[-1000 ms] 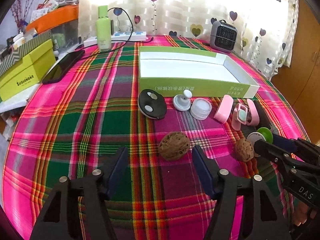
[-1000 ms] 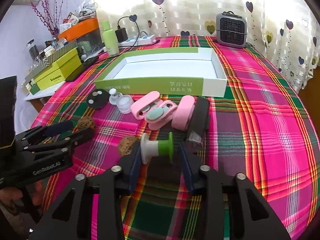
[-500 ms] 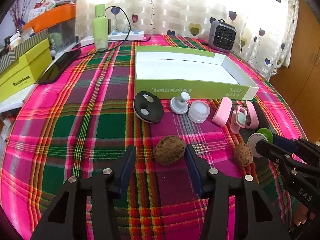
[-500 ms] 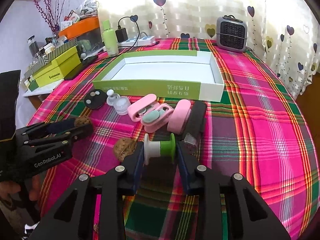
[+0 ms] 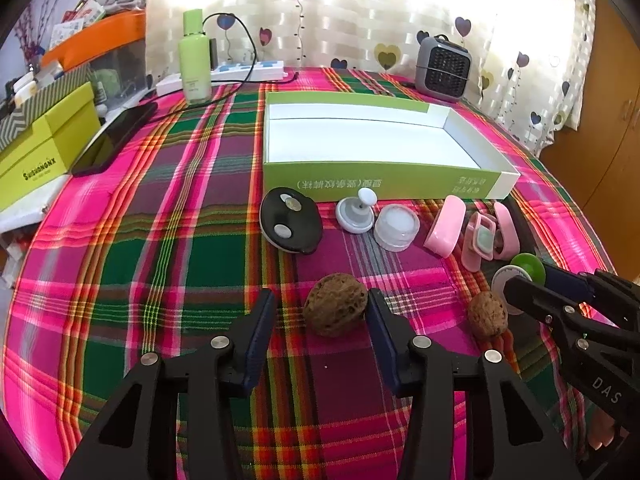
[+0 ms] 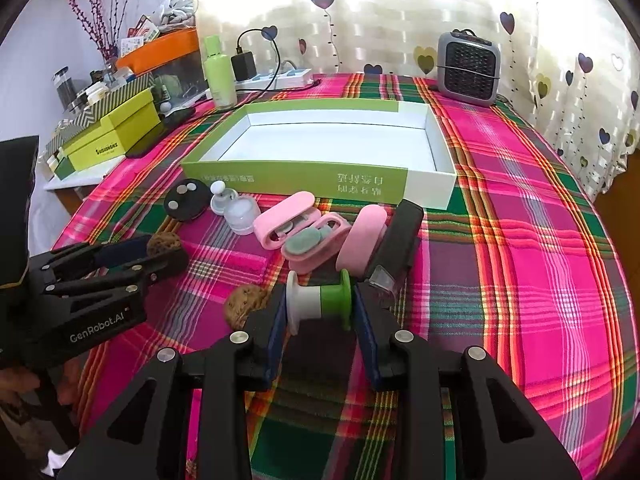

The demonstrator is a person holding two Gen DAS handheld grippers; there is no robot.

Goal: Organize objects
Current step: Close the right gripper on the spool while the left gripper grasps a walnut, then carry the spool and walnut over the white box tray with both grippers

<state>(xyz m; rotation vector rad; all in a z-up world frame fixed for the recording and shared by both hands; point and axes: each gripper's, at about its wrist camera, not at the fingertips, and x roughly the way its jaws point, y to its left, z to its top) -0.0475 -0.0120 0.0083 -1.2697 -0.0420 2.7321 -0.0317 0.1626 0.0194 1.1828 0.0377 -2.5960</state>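
My left gripper (image 5: 320,322) is open around a brown walnut (image 5: 335,309) on the plaid cloth; the right finger touches it, the left finger stands apart. My right gripper (image 6: 320,314) is shut on a white and green spool (image 6: 320,304), both pads against its end discs. A second walnut (image 5: 487,315) lies beside the right gripper and also shows in the right wrist view (image 6: 244,304). The empty green and white box (image 5: 380,184) stands behind the row of small items.
In front of the box lie a black disc (image 5: 290,226), a white knob piece (image 5: 355,214), a clear jar (image 5: 396,226), pink cases (image 6: 304,228) and a black bar (image 6: 398,236). A green bottle (image 5: 195,62), heater (image 5: 442,68), phone (image 5: 114,138) and yellow box (image 5: 44,152) stand further off.
The left gripper has narrowed around the walnut and its right finger now touches it. The right gripper has closed onto the spool.
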